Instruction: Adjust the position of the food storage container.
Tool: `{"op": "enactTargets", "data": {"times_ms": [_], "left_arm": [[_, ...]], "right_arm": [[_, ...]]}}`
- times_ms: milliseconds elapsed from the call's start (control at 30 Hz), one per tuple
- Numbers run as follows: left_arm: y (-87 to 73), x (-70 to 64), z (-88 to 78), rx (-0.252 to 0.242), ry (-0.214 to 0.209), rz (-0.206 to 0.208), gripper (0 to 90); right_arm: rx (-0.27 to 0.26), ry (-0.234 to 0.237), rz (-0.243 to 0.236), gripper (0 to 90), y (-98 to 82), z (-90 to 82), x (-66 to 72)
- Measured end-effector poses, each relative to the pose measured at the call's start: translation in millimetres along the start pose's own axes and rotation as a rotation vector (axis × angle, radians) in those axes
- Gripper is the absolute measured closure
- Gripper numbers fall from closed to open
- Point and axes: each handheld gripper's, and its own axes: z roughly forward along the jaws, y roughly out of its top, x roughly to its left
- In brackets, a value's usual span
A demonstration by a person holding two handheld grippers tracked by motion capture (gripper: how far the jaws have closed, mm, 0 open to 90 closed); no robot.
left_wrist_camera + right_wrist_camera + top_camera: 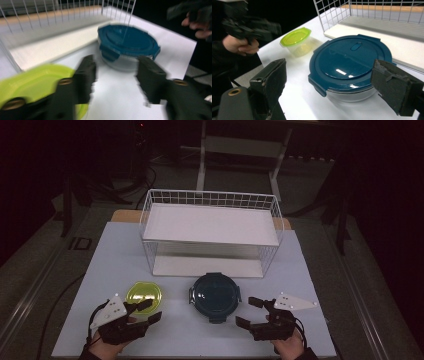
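Blue-lidded bowl (215,295) near wire rack (210,232), bare table (200,335) between spread left claw (148,311), right claw (248,312)

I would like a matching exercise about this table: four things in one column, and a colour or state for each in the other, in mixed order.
Things:
1. round container's lid
2. small container's lid
3. wire basket shelf
4. right gripper

Colours or states:
a. white
b. open, holding nothing
c. dark blue
d. yellow-green

Pairs: 1-c, 2-d, 3-a, 4-b
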Motion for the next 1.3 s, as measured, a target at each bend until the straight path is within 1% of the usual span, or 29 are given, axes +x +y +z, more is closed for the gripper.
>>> {"op": "enactTargets", "data": {"times_ms": [33, 100, 167, 233, 267, 300, 333, 400, 467, 500, 567, 600, 667, 733, 800, 867, 933, 967, 1067, 1200, 1233, 1300], "left_arm": [[0.1, 0.2, 3.2, 0.018, -0.003, -0.009, 57.8], [0.7, 0.0, 10.2, 0.075, 0.017, -0.013, 62.1], [0.6, -0.9, 14.9, 0.106, 0.026, -0.006, 73.1], [0.5, -1.6, 20.5, 0.137, 0.029, -0.018, 80.4], [0.5, -2.1, 23.0, 0.155, 0.039, -0.016, 84.6], [0.3, -2.0, 26.6, 0.176, 0.045, -0.025, 86.9], [0.0, -1.8, 28.5, 0.183, 0.049, -0.029, 87.8], [-0.7, -0.9, 33.1, 0.2, 0.07, -0.036, 88.3], [-1.5, 2.5, 36.4, 0.217, 0.085, -0.057, 88.5], [-2.1, 3.8, 37.4, 0.223, 0.096, -0.061, 88.5], [-3.3, 6.5, 37.8, 0.224, 0.101, -0.076, 88.6], [-3.7, 7.3, 37.6, 0.226, 0.108, -0.073, 88.7], [-4.7, 9.3, 36.8, 0.22, 0.111, -0.084, 88.6], [-5.8, 11.1, 36.0, 0.225, 0.123, -0.083, 88.7], [-6.7, 13.6, 34.3, 0.218, 0.132, -0.091, 88.8], [-7.3, 16.3, 31.7, 0.223, 0.161, -0.073, 88.7], [-8.3, 18.9, 28.8, 0.222, 0.192, -0.069, 88.7], [-8.3, 18.9, 28.8, 0.222, 0.192, -0.069, 88.7], [-10.4, 26.6, 22.3, 0.216, 0.224, -0.086, 88.7], [-12.3, 36.2, 16.8, 0.201, 0.245, -0.124, 88.6], [-12.7, 37.8, 16.3, 0.198, 0.242, -0.129, 88.6], [-12.5, 39.5, 15.3, 0.199, 0.255, -0.132, 88.6]], "right_arm": [[0.007, -0.008, 0.004, 13.5, 0.8, -0.8, -0.4], [0.0, -0.014, -0.003, 13.6, 0.9, -2.1, 0.3], [-0.009, -0.015, 0.001, 14.1, 1.5, -3.6, 0.1], [-0.019, -0.016, 0.006, 14.2, 1.9, -4.7, -0.4], [-0.023, -0.019, 0.006, 14.3, 2.2, -5.5, -0.5], [-0.029, -0.024, 0.006, 14.3, 2.4, -6.4, -0.6], [-0.034, -0.027, 0.007, 14.3, 2.6, -7.3, -1.1], [-0.04, -0.031, 0.006, 14.6, 2.8, -8.3, -2.0], [-0.043, -0.038, 0.008, 14.7, 2.7, -9.2, -2.3], [-0.045, -0.044, 0.008, 14.9, 2.6, -9.6, -2.4], [-0.047, -0.048, 0.013, 14.9, 2.4, -10.4, -2.8], [-0.048, -0.049, 0.013, 14.9, 2.4, -10.6, -3.2], [-0.049, -0.05, 0.017, 14.9, 2.2, -11.0, -4.1], [-0.047, -0.051, 0.02, 14.9, 1.9, -10.6, -4.6], [-0.035, -0.048, 0.021, 14.8, 1.3, -10.0, -5.1], [-0.028, -0.052, 0.018, 14.9, 0.6, -9.5, -5.2], [-0.025, -0.048, 0.02, 14.9, -0.2, -9.2, -6.0], [-0.024, -0.049, 0.023, 14.9, -0.5, -9.1, -6.2], [-0.021, -0.048, 0.027, 14.8, -1.8, -8.8, -6.4], [-0.019, -0.05, 0.029, 14.9, -2.8, -9.1, -7.3], [-0.017, -0.047, 0.028, 14.8, -2.5, -9.7, -8.1], [-0.027, -0.05, 0.024, 14.9, -2.3, -10.2, -8.8]]}}
